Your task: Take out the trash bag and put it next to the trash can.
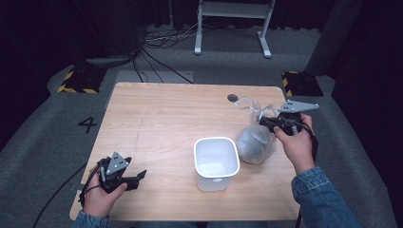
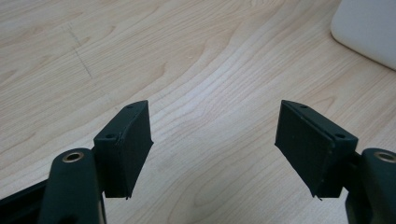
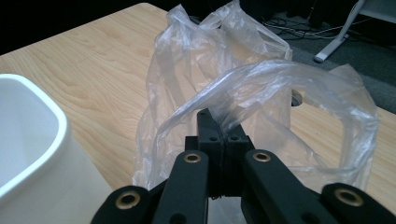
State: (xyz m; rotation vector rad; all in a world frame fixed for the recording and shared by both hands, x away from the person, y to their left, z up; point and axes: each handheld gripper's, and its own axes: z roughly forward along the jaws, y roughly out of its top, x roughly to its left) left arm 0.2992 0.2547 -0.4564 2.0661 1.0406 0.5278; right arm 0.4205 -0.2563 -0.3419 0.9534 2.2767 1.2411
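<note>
table lit, bg dark, pics soft

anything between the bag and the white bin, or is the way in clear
Nothing visible stands between them. The clear plastic bag, pinched at its top by the right gripper, sits right beside the open white bin.

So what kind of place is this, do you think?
Probably a lab or studio set up for recording: a wooden table on grey carpet, black drapes around it, a floor marking "4", loose cables, and hazard-striped blocks.
</note>
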